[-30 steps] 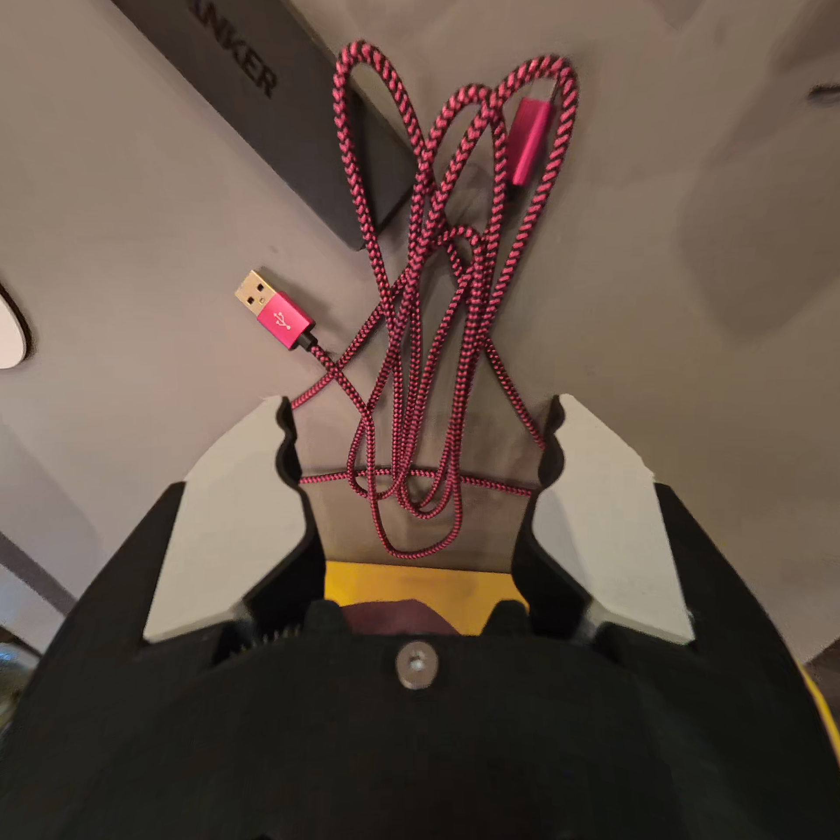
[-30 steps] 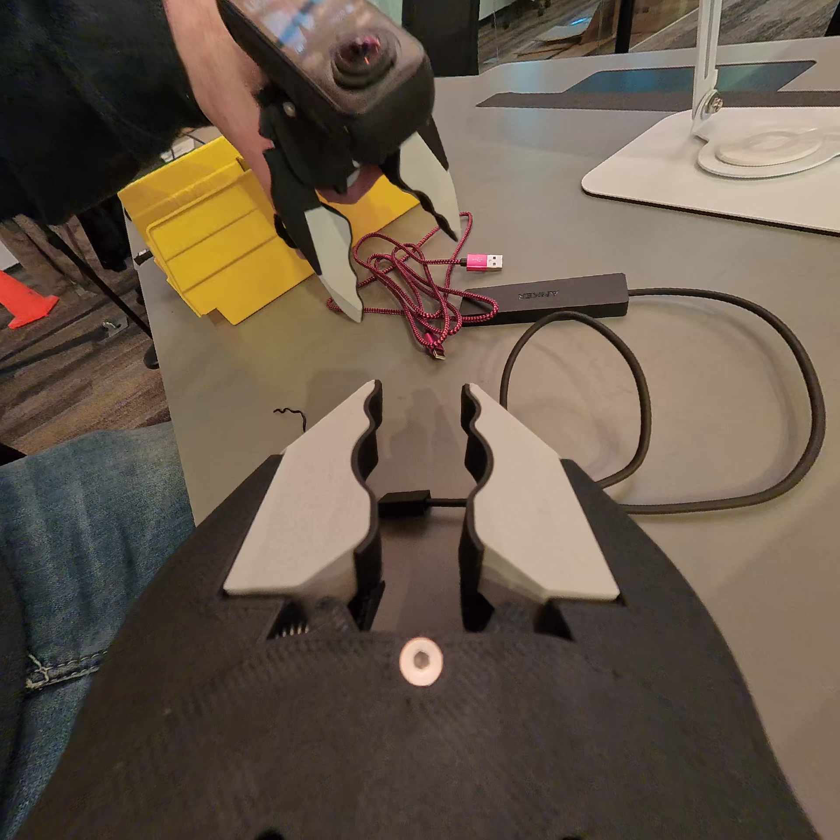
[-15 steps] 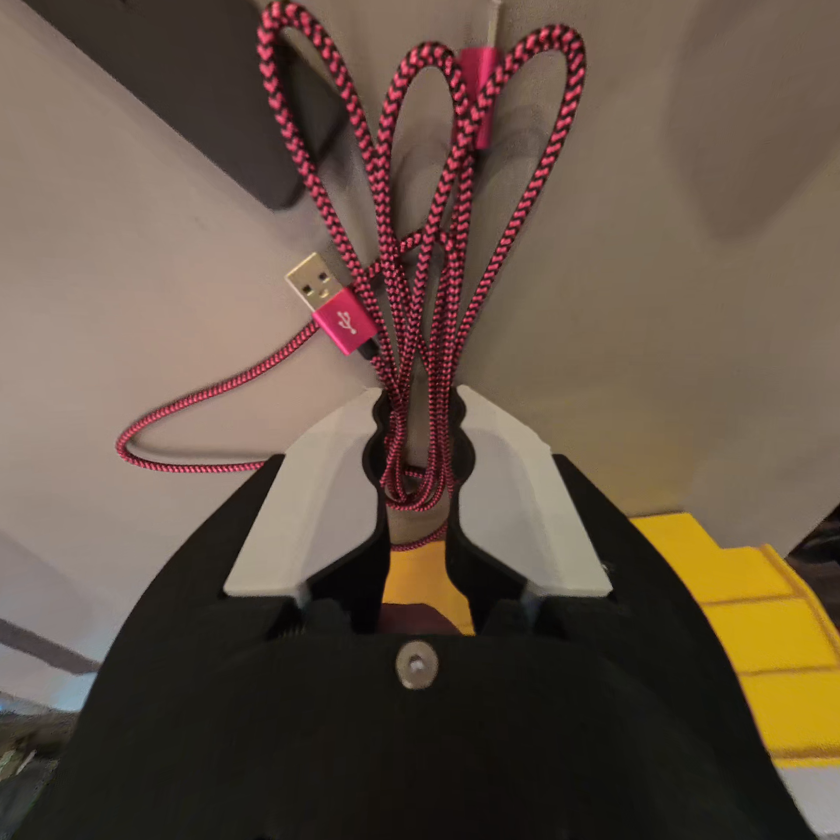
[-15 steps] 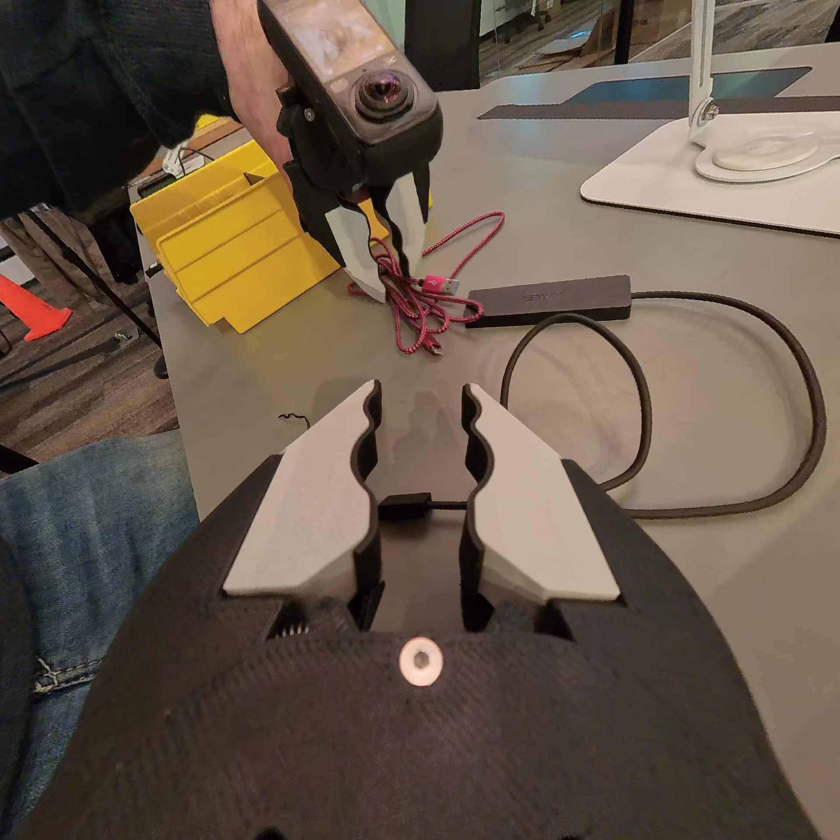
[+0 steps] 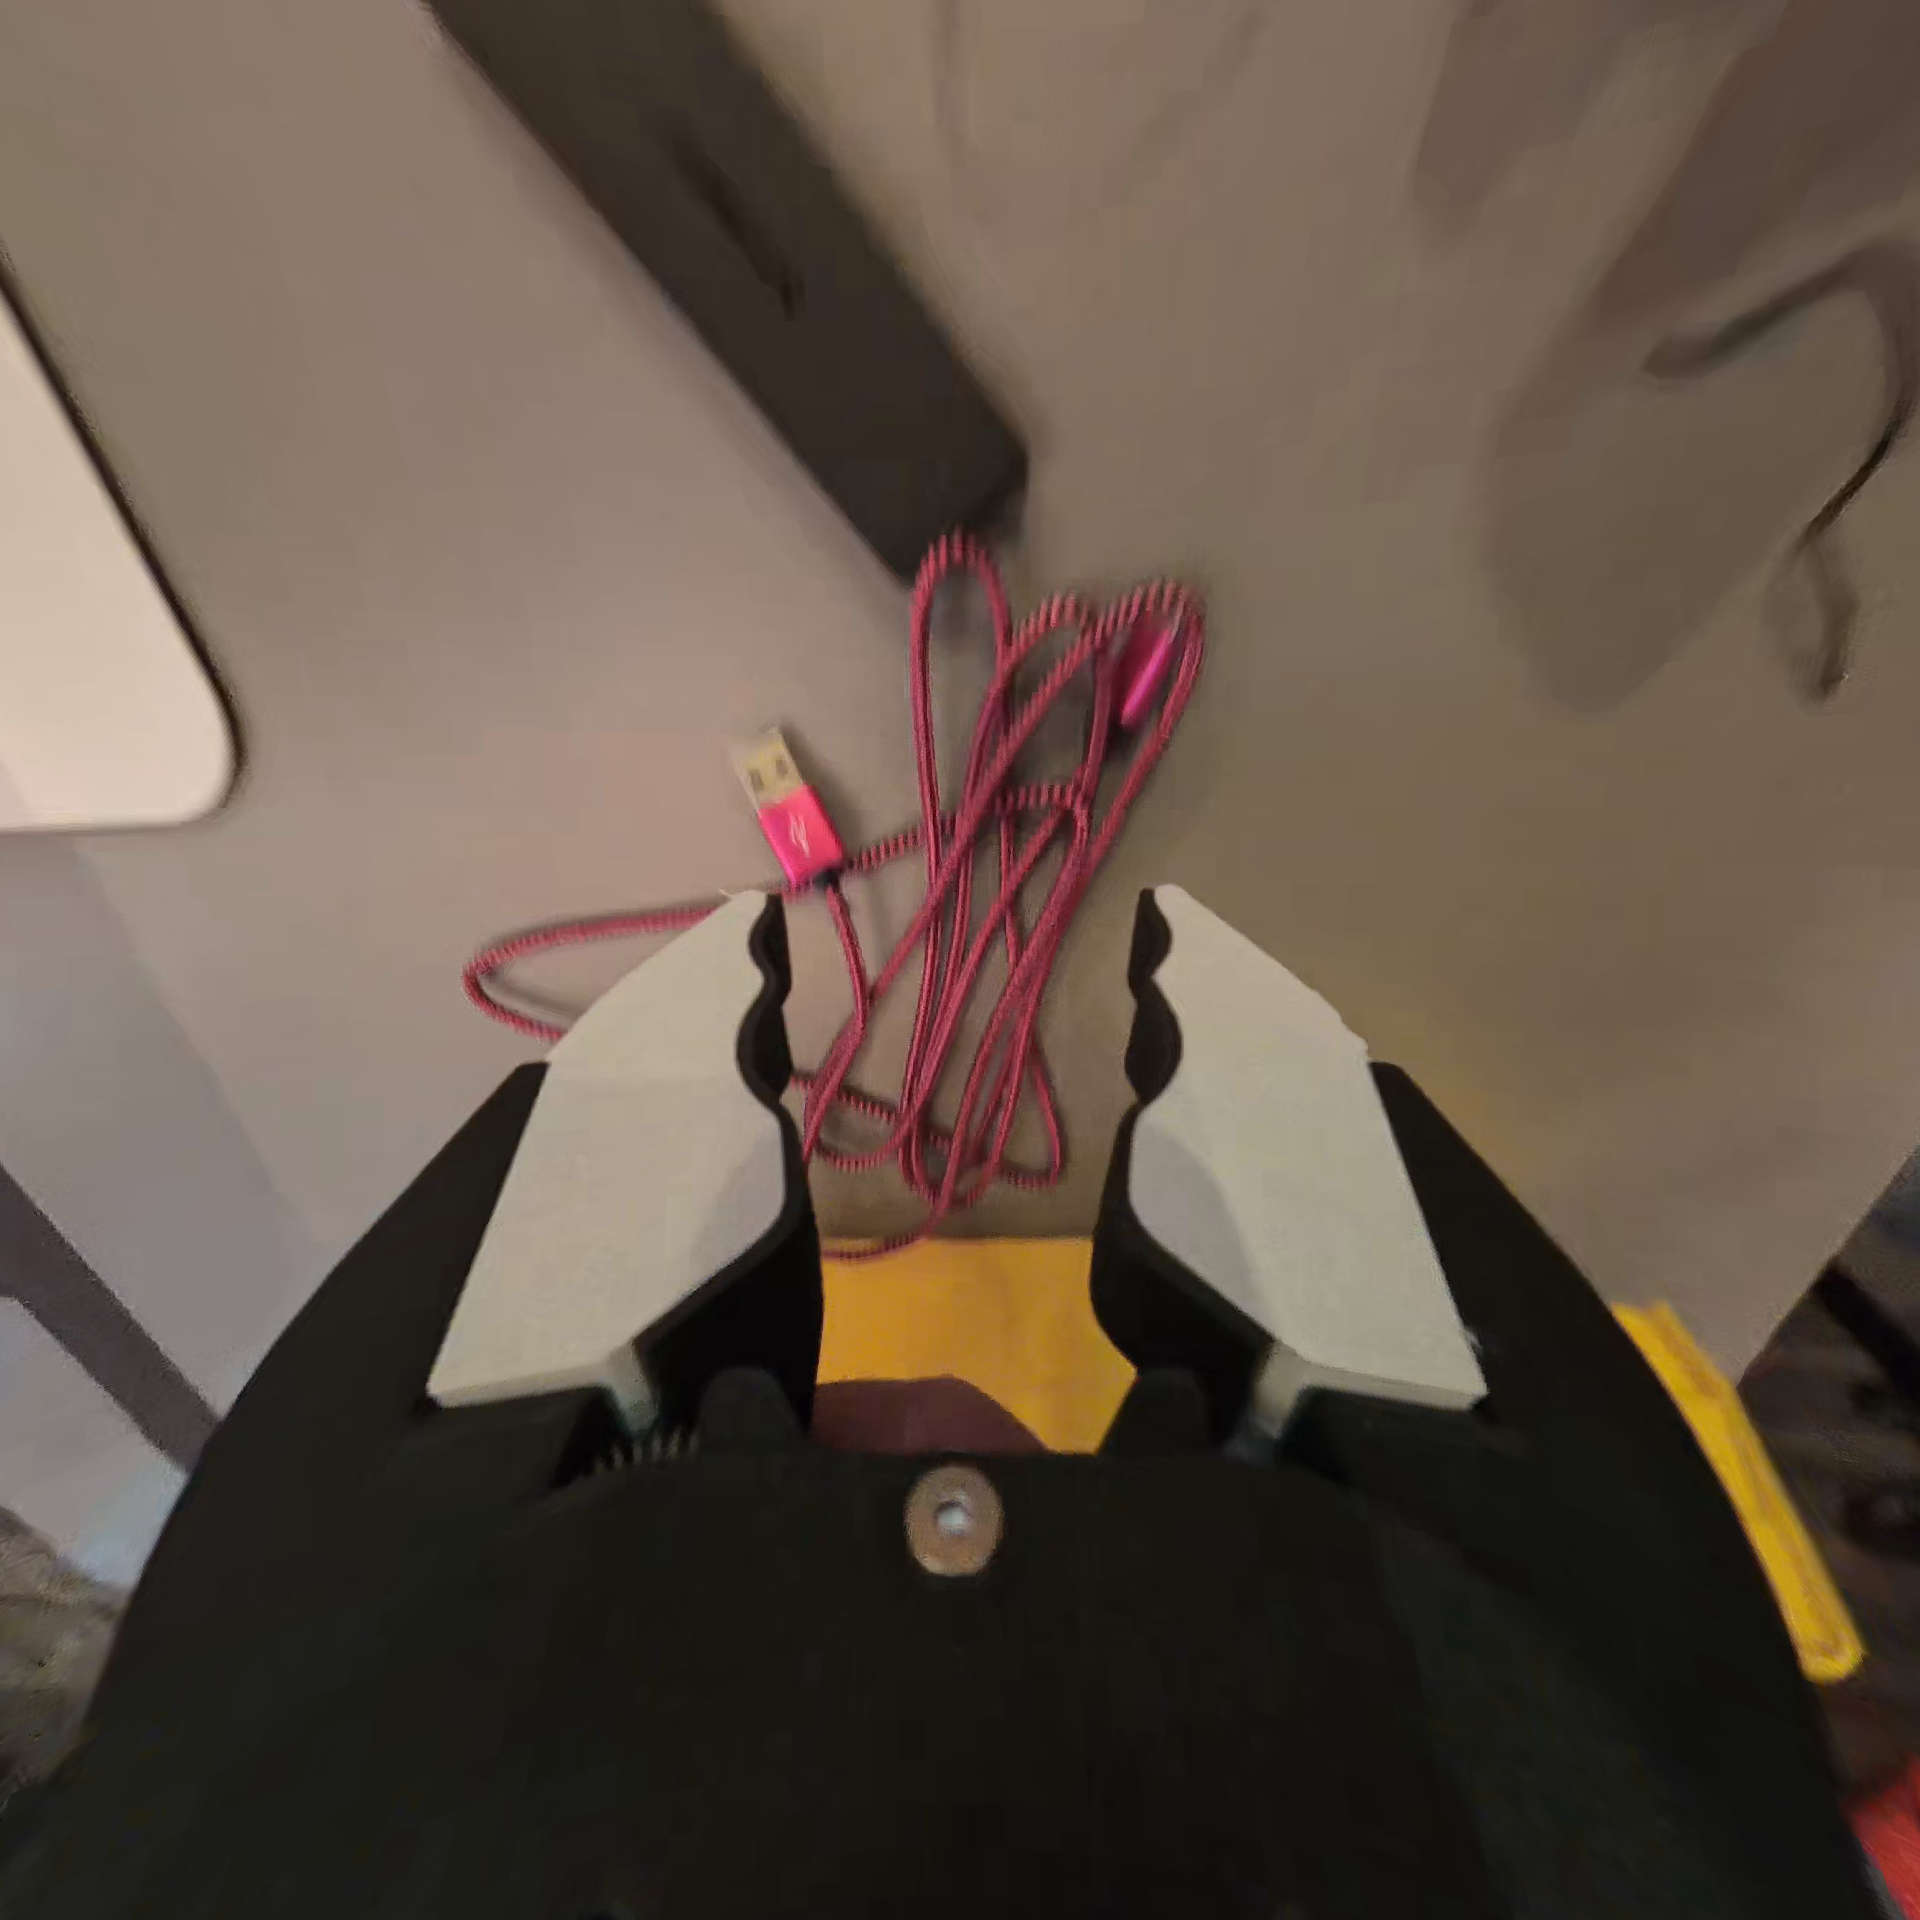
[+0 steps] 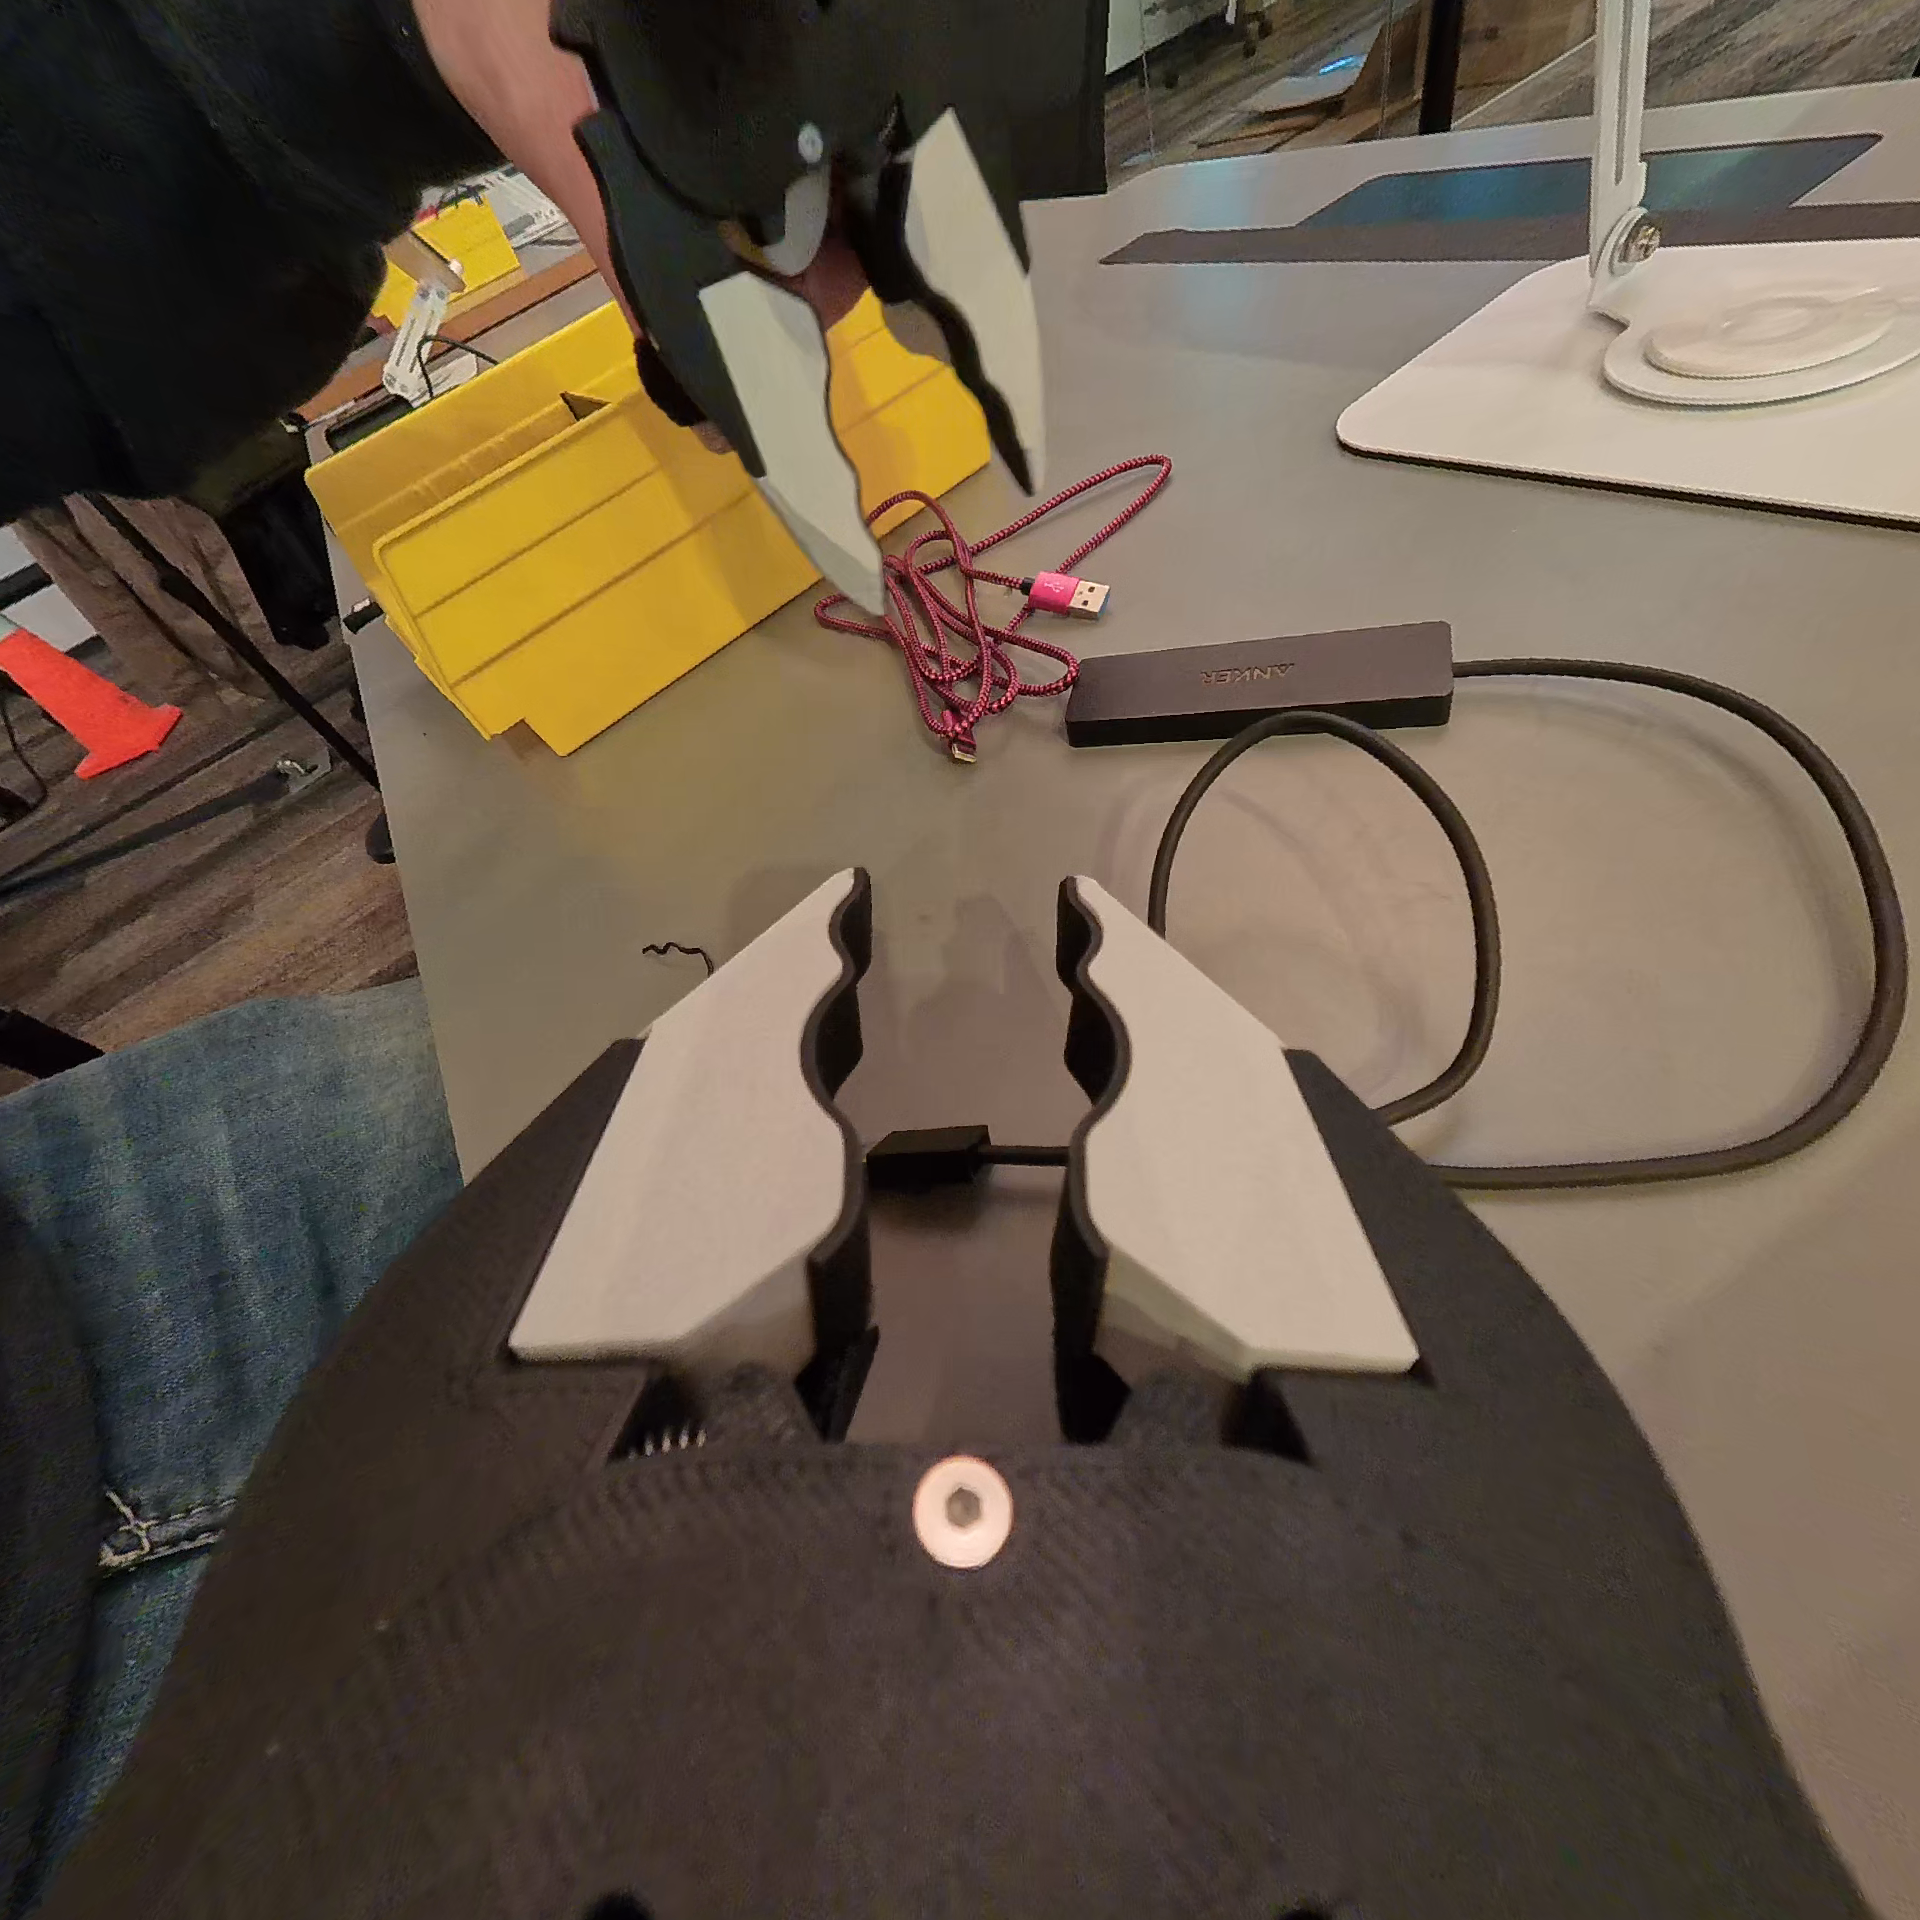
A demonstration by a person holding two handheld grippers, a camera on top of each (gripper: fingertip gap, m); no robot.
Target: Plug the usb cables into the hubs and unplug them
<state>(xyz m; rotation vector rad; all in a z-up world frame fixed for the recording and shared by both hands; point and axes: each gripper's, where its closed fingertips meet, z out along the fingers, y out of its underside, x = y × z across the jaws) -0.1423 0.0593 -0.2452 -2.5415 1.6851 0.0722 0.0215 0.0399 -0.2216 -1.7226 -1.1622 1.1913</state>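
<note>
Grey counter (image 6: 1351,1039) carries a yellow plastic bin (image 6: 582,582) at its far-left edge. Flat black rectangular USB hub (image 6: 1262,681) lies mid-counter, its thick black cord (image 6: 1849,935) looping right. Bundled pink-and-black braided USB cable (image 5: 987,935) lies just beside the hub's end, unplugged. Left gripper (image 5: 951,914) hovers above the bundle, spread, empty. Right gripper (image 6: 961,894) sits near the counter edge, parted, empty.

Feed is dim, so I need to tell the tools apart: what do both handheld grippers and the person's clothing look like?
Both match: the left gripper and right gripper each have a black textured printed body, a silver centre screw, and two pale grey wedge fingers with wavy black inner edges. The person wears a dark sleeve and blue jeans.
</note>
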